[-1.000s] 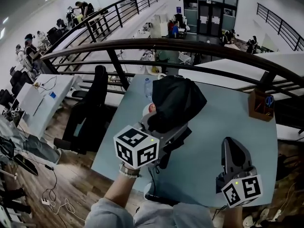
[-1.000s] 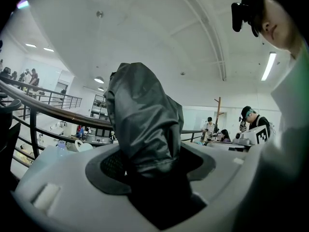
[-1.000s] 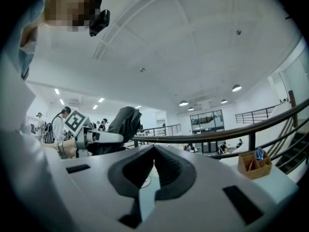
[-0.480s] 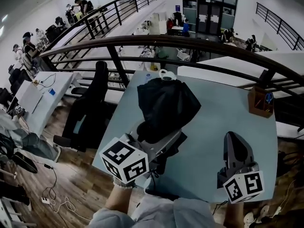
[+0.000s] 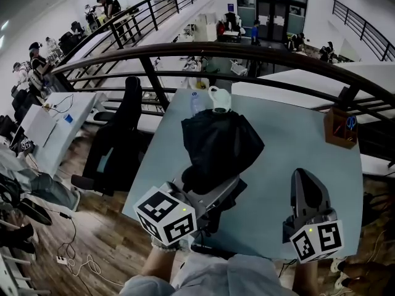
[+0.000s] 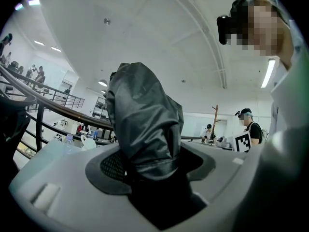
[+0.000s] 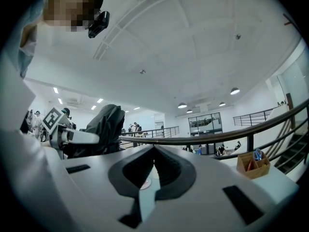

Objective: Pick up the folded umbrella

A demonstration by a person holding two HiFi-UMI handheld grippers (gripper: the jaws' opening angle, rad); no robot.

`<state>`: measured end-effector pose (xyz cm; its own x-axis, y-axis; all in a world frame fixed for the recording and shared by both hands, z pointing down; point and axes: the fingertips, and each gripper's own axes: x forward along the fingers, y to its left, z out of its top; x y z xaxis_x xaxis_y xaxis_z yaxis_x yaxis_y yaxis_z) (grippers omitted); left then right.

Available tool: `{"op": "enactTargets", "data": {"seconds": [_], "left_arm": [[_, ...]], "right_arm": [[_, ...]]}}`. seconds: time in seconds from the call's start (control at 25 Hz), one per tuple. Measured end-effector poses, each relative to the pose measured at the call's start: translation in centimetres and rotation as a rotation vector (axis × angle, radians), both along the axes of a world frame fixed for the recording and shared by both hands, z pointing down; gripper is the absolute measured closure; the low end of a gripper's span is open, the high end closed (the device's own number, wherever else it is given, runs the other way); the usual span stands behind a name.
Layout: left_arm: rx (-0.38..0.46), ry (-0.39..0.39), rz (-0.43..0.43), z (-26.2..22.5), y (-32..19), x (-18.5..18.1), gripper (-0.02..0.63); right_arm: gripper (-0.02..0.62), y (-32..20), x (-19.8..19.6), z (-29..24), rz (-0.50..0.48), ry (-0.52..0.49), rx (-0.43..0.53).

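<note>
Holding folded umbrella [image 5: 219, 143] in left gripper [image 5: 207, 189], jaws pressed onto its narrow lower part, strap band just above the grip. Black fabric bunched and loose above the jaws, rising upright out of them in left gripper view [image 6: 142, 115]. Positioned over the near-left part of the desk [image 5: 290, 140]; prob. lifted clear of the surface, though contact underneath is not visible from head view. Marker cube [image 5: 165, 216] at the near end of the left gripper, hand behind it.

Right gripper [image 5: 306, 177]: jaws drawn together to a thin slit, nothing betw. them, only desk surface visible through the gap in right gripper view [image 7: 154, 151]. Placed low over near-right part of desk, well apart from the umbrella. Marker cube [image 5: 318, 242] at its near end.

Far edge of desk, left: clear plastic bottle [image 5: 196, 102] and white jug [image 5: 219, 98], side by side, just beyond the umbrella. Far right corner: wooden pen holder [image 5: 341, 128] w/ scissors inside. Dark curved railing [image 5: 247, 54] beyond desk. Black office chair [image 5: 120, 134] on floor at left of desk.
</note>
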<state>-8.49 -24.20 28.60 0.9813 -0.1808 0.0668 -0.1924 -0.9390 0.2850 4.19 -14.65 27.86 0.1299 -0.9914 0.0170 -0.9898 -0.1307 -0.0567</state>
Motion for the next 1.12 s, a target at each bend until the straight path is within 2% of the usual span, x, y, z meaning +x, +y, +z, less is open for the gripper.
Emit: {"op": "enactTargets", "data": {"seconds": [0.2,0.72,1.12], "left_arm": [[-0.015,-0.01,0.012,0.66,0.52,0.28,0.309],[-0.067,0.027,0.019,0.84,0.98,0.49,0.308],[-0.057,0.001,-0.001,1.12,0.54,0.96,0.309]], "right_arm": [[0.595,0.27,0.25,0.5,0.004,-0.004,-0.014],[0.595,0.01,-0.09,0.65,-0.012,0.006,-0.036],[0.595,-0.13,0.29,0.91,-0.015,0.001,-0.05]]}}
